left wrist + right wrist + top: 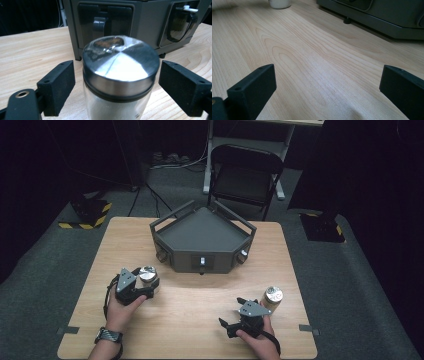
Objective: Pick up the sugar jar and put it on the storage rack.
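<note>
A glass jar (120, 75) with a shiny steel lid and white grains inside stands on the wooden table (195, 315) at the left. My left gripper (117, 72) is open around it, with a gap on each side between jar and jaw. From above, that jar (148, 275) sits just ahead of the left gripper (141, 284). My right gripper (234, 315) is open over bare wood near the front right and holds nothing. A second steel-lidded jar (273, 298) with brownish contents stands just to its right, outside the jaws.
A dark grey angular box (202, 240) with handle rails and front latches sits mid-table toward the back. In the right gripper view its lower edge (382, 22) runs along the upper right. A folding chair (245, 175) stands beyond the table.
</note>
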